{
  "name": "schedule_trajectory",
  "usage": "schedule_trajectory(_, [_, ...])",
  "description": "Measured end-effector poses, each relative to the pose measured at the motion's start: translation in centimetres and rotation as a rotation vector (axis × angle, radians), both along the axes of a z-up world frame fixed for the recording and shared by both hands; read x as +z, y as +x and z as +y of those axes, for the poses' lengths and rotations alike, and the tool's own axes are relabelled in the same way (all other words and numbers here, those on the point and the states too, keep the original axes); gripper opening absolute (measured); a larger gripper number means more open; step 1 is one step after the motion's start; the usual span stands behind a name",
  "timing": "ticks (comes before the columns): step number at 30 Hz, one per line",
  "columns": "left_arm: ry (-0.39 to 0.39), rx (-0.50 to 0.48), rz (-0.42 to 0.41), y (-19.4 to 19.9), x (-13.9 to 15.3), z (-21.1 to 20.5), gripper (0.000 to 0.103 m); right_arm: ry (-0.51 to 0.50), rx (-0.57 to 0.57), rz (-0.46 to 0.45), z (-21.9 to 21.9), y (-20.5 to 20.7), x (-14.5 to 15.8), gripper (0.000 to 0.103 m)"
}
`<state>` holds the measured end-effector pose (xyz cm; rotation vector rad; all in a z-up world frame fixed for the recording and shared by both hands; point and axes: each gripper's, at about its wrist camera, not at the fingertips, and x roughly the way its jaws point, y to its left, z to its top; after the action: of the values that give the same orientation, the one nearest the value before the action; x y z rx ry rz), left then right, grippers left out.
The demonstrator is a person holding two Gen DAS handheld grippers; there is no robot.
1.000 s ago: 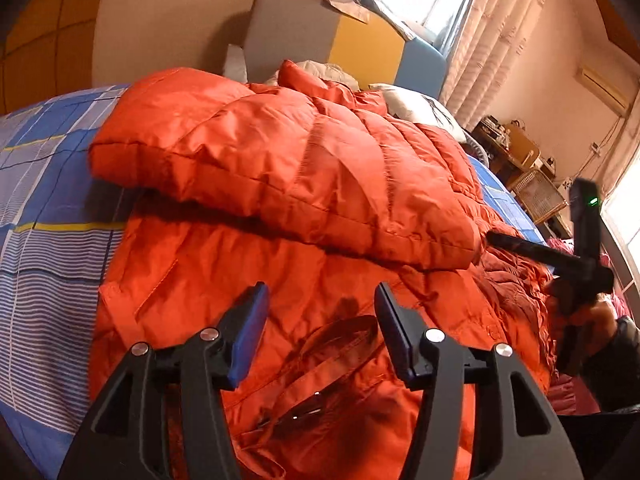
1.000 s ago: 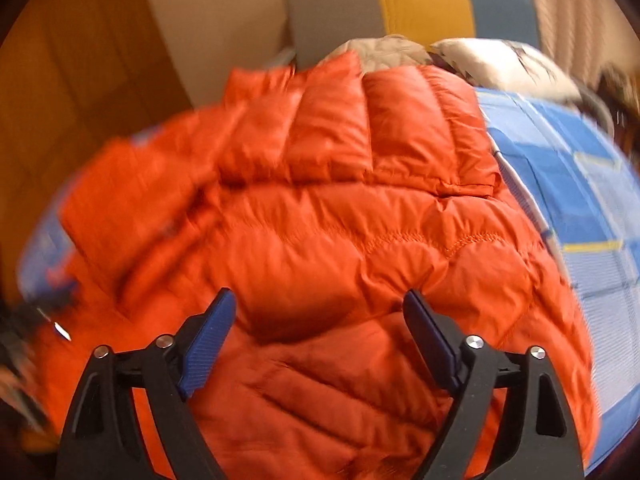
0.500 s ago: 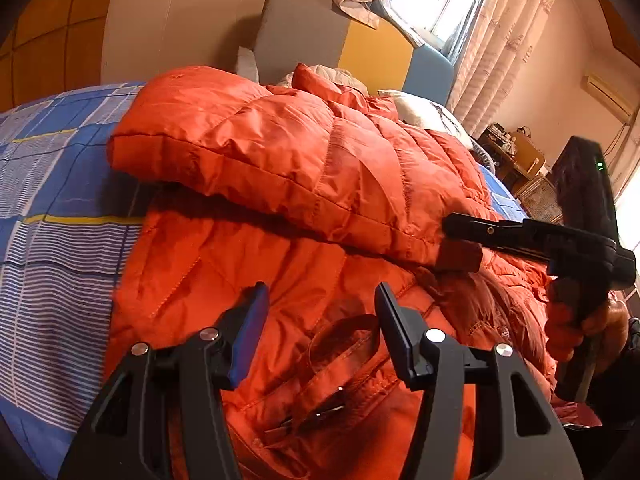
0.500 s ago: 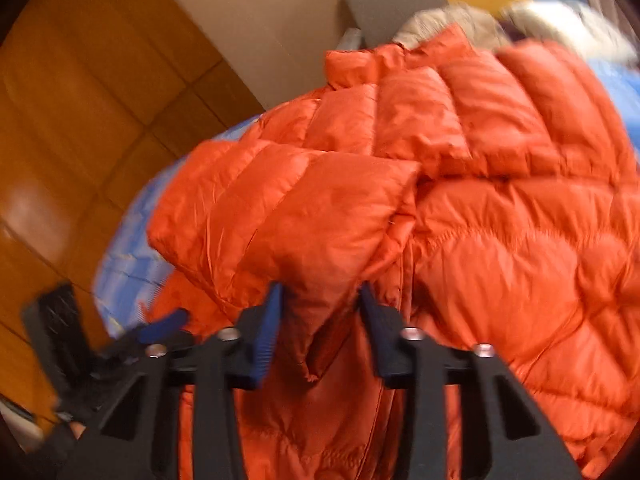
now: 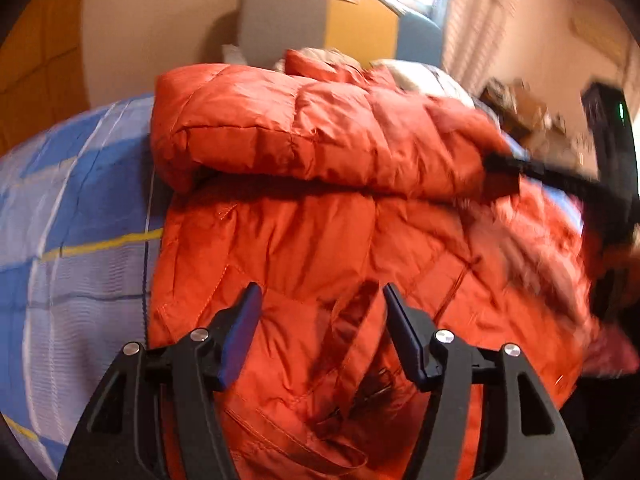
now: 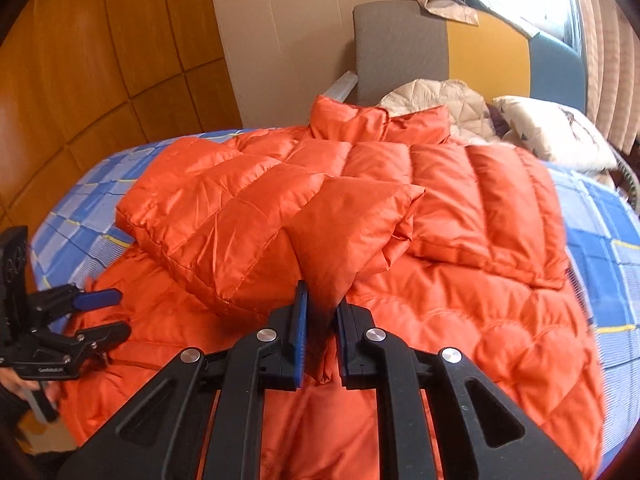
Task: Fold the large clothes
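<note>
A large orange puffer jacket lies spread on the bed, both sleeves folded across its body. My right gripper is shut on the cuff end of the left sleeve and holds it raised over the jacket's middle. It shows at the right of the left wrist view, pinching that sleeve. My left gripper is open and empty above the jacket's hem, over a strap with a buckle. It shows at the left of the right wrist view.
The bed has a blue checked sheet. A grey, yellow and blue headboard stands behind, with a beige quilt and a pillow. Wooden wall panels are on the left, curtains on the right.
My right gripper went from open over the jacket to shut on the sleeve cuff and pulled it up toward the middle. My left gripper stayed open over the hem and shifted slightly.
</note>
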<state>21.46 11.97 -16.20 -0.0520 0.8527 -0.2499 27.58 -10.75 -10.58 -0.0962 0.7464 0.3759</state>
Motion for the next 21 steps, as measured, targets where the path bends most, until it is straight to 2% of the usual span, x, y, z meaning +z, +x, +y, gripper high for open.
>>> schedule_trajectory(4, [0.058, -0.068, -0.003, -0.1, -0.2, -0.3, 0.062, -0.048, -0.004, -0.041, -1.3, 0.5, 0.9, 0.012])
schedule_trajectory(5, [0.059, -0.073, -0.003, -0.1, -0.2, -0.3, 0.063, -0.055, -0.006, -0.048, -1.7, 0.7, 1.2, 0.008])
schedule_trajectory(10, [0.056, -0.084, 0.004, 0.2, -0.6, -0.2, 0.063, -0.087, -0.053, -0.087, -4.2, 2.3, 2.8, 0.006])
schedule_trajectory(15, [0.050, -0.080, 0.008, 0.4, -0.9, -0.2, 0.064, -0.083, -0.157, -0.096, -8.2, 5.1, 4.2, 0.006])
schedule_trajectory(21, [0.023, -0.072, 0.008, 0.8, -1.1, 0.0, 0.065, -0.134, -0.259, -0.058, -10.6, 8.9, 2.8, 0.006])
